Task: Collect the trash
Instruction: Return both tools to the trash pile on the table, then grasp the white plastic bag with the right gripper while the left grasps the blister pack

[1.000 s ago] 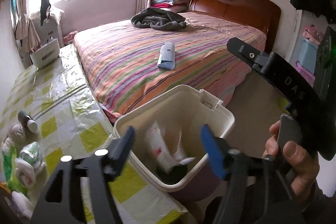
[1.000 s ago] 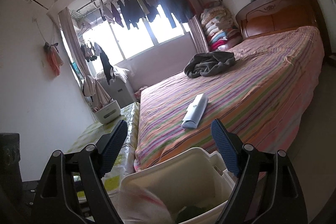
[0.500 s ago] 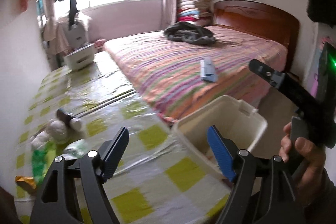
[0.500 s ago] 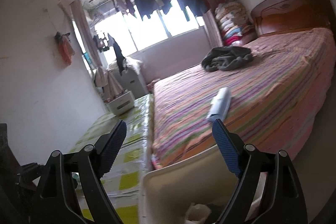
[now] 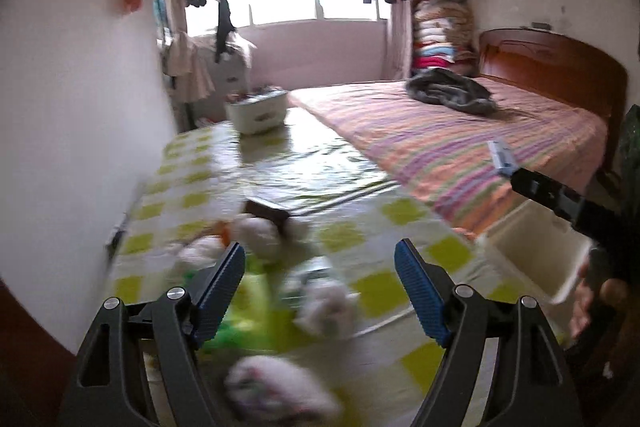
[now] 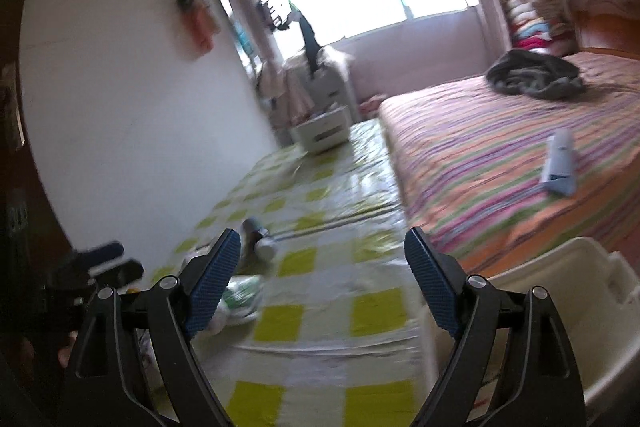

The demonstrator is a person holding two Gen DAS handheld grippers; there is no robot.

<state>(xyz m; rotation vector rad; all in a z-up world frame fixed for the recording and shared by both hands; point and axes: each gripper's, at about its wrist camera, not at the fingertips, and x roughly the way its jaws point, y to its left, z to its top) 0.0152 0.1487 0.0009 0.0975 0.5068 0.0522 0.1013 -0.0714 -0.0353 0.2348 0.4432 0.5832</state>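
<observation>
Table (image 5: pixel 352 171) runs btwn wall on left and bed (image 5: pixel 460 143) on right — far half mostly bare. Left gripper (image 5: pixel 320 281) jaws wide, nothing held; blurred trash wads (image 5: pixel 324 305), prob. tissue, just beyond tips. Right gripper (image 6: pixel 322 279) wide, empty — bin (image 6: pixel 600 323) at its right.

Trash is a blurry pile on the near left of the checked table: white crumpled wads (image 5: pixel 326 305), a green wrapper (image 5: pixel 256 291), a small bottle (image 6: pixel 260 241) lying down. White bin (image 5: pixel 536 259) sits open on the right.
</observation>
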